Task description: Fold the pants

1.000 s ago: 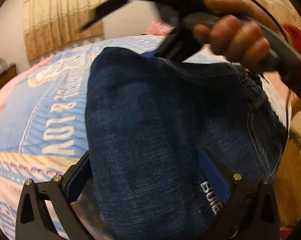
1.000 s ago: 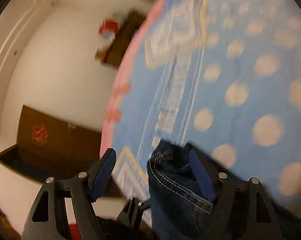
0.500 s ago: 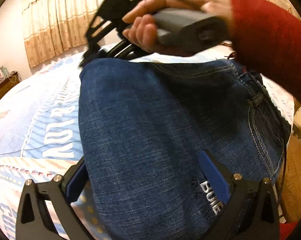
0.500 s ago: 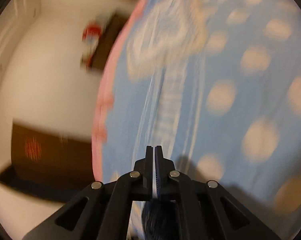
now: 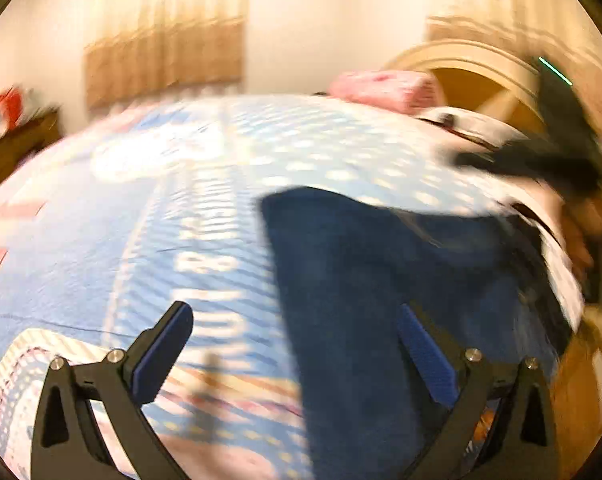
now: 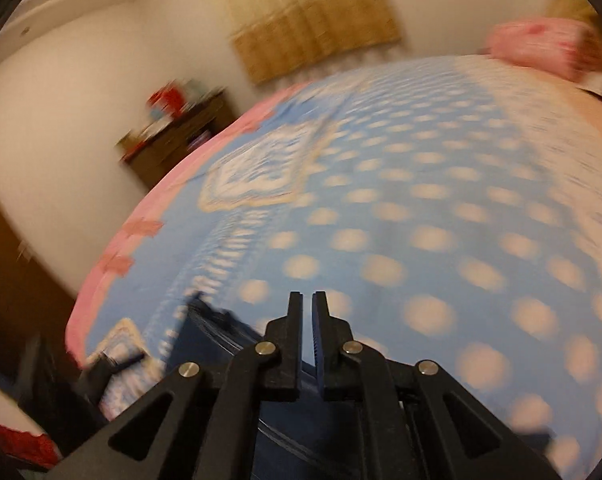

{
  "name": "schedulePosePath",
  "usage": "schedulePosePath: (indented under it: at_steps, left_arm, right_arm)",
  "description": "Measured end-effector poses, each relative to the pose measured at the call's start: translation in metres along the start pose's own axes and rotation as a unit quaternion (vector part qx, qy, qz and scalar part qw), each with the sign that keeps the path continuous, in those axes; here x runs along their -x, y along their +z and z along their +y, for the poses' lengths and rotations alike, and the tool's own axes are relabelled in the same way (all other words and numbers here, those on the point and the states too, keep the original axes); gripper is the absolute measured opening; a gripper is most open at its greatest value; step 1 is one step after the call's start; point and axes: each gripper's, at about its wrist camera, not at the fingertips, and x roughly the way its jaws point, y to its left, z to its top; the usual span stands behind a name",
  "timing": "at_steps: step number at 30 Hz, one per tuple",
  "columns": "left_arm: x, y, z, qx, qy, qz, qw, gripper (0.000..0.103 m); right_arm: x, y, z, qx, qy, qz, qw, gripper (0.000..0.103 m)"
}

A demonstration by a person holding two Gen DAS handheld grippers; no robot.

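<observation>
The dark blue jeans point(image 5: 381, 300) lie folded on the blue spotted bedspread point(image 5: 141, 220), at the right of the left wrist view. My left gripper point(image 5: 297, 348) is open, its right finger over the denim and its left finger over the bedspread, holding nothing. The right gripper shows as a dark blur at the upper right of that view point(image 5: 541, 160). In the right wrist view my right gripper point(image 6: 307, 312) is shut with nothing between the fingers, raised above the jeans point(image 6: 221, 344), whose edge shows below left.
A pink pillow point(image 5: 385, 86) and a wooden headboard point(image 5: 481, 80) stand at the bed's far end. A dark wooden dresser point(image 6: 177, 136) with red items stands by the wall. Curtains point(image 6: 313, 20) hang behind. The bed's pink edge point(image 6: 113, 260) runs at the left.
My left gripper has pulled back and left, no longer straddling the jeans. My right gripper closed, let the denim go, and swung away to the right of the jeans.
</observation>
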Motion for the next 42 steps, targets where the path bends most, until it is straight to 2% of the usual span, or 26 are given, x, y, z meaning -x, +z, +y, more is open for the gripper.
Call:
schedulePosePath:
  at_steps: [2, 3, 4, 6, 8, 10, 13, 15, 18, 21, 26, 29, 31, 33, 34, 36, 38, 39, 40, 42]
  left_arm:
    - [-0.017, 0.013, 0.023, 0.054, -0.021, 0.040, 0.9976, 0.103]
    - [-0.022, 0.015, 0.029, 0.074, -0.036, 0.051, 0.9953, 0.103]
    - [-0.028, 0.016, 0.037, 0.106, -0.060, 0.063, 0.9905, 0.103]
    - [-0.033, 0.016, 0.041, 0.132, -0.068, 0.058, 0.9872, 0.103]
    - [-0.031, 0.015, 0.031, 0.123, -0.055, 0.052, 0.9896, 0.103]
    - [-0.029, 0.010, 0.026, 0.111, -0.046, 0.047, 0.9917, 0.103]
    - [-0.034, 0.005, 0.014, 0.096, -0.035, 0.043, 0.9938, 0.103]
    - [-0.038, -0.001, 0.006, 0.087, -0.026, 0.043, 0.9950, 0.103]
    - [-0.038, -0.003, -0.003, 0.071, -0.022, 0.044, 0.9963, 0.103]
    - [-0.037, -0.005, -0.007, 0.056, -0.013, 0.041, 0.9975, 0.103]
    - [-0.038, -0.005, -0.011, 0.050, -0.001, 0.045, 0.9978, 0.103]
    - [-0.037, -0.006, -0.011, 0.051, -0.004, 0.055, 0.9972, 0.103]
    - [-0.036, -0.007, -0.012, 0.042, -0.004, 0.060, 0.9973, 0.103]
    - [-0.037, -0.007, -0.014, 0.041, -0.004, 0.066, 0.9970, 0.103]
    - [-0.038, -0.006, -0.016, 0.039, -0.003, 0.072, 0.9966, 0.103]
    - [-0.040, -0.004, -0.021, 0.031, -0.006, 0.083, 0.9961, 0.103]
    - [-0.039, -0.005, -0.026, 0.020, -0.007, 0.084, 0.9962, 0.100]
    - [-0.039, -0.006, -0.029, 0.012, -0.006, 0.082, 0.9966, 0.095]
    - [-0.038, -0.006, -0.032, 0.005, -0.006, 0.078, 0.9969, 0.092]
    - [-0.036, -0.007, -0.034, -0.002, -0.013, 0.077, 0.9970, 0.087]
  right_arm:
    - [0.033, -0.016, -0.034, -0.049, -0.009, -0.031, 0.998, 0.040]
    - [0.046, -0.025, -0.049, -0.073, -0.007, -0.048, 0.996, 0.070]
    - [0.059, -0.034, -0.061, -0.094, -0.008, -0.068, 0.993, 0.085]
    - [0.092, -0.059, -0.089, -0.144, -0.015, -0.109, 0.984, 0.085]
    - [0.116, -0.086, -0.117, -0.193, -0.022, -0.121, 0.973, 0.085]
    - [0.132, -0.108, -0.134, -0.208, -0.044, -0.127, 0.969, 0.085]
    - [0.133, -0.133, -0.142, -0.218, -0.049, -0.128, 0.966, 0.085]
    - [0.119, -0.148, -0.143, -0.236, -0.024, -0.122, 0.964, 0.085]
    - [0.110, -0.162, -0.122, -0.206, -0.022, -0.136, 0.969, 0.085]
    - [0.093, -0.172, -0.099, -0.191, 0.016, -0.108, 0.976, 0.085]
    - [0.075, -0.175, -0.051, -0.095, -0.045, -0.056, 0.993, 0.086]
    - [0.075, -0.172, -0.037, -0.070, -0.038, -0.044, 0.996, 0.086]
    - [0.081, -0.172, -0.042, -0.091, -0.006, -0.052, 0.994, 0.086]
    - [0.081, -0.175, -0.064, -0.151, 0.044, -0.068, 0.985, 0.085]
    - [0.079, -0.176, -0.072, -0.163, 0.054, -0.070, 0.983, 0.085]
    - [0.070, -0.175, -0.074, -0.159, 0.055, -0.071, 0.983, 0.078]
    - [0.070, -0.176, -0.069, -0.140, 0.038, -0.070, 0.987, 0.062]
    - [0.073, -0.178, -0.067, -0.135, 0.030, -0.070, 0.988, 0.043]
    - [0.075, -0.180, -0.070, -0.137, 0.035, -0.073, 0.987, 0.039]
    - [0.076, -0.184, -0.077, -0.142, 0.048, -0.077, 0.986, 0.039]
